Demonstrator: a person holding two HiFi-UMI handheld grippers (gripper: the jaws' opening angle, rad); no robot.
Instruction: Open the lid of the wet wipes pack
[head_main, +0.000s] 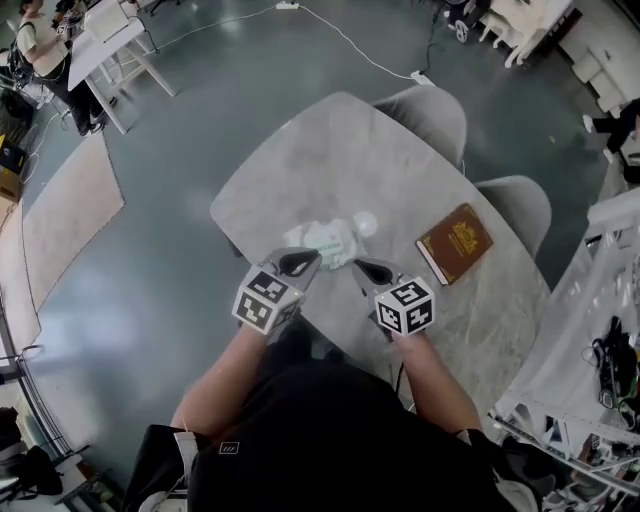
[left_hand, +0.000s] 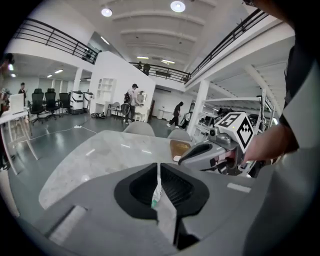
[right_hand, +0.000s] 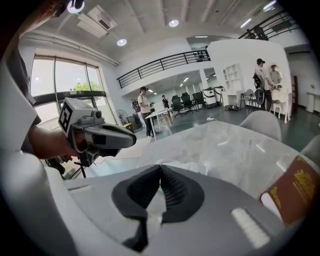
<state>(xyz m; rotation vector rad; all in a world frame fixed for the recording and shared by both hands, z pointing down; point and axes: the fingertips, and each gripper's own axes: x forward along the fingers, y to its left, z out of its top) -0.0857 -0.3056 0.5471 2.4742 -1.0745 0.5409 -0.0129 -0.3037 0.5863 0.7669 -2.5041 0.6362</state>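
The wet wipes pack, white with green print, lies on the grey marble table, and something small, round and white is at its far right corner. My left gripper is shut, its tip at the pack's near left edge. My right gripper is shut, just short of the pack's near right corner. In the left gripper view the closed jaws hide most of the pack; a green-white sliver of it shows in their slit. In the right gripper view the pack peeks over the closed jaws.
A brown book lies on the table to the right of the pack. Two grey chairs stand at the table's far right side. White desks and people are further off across the room.
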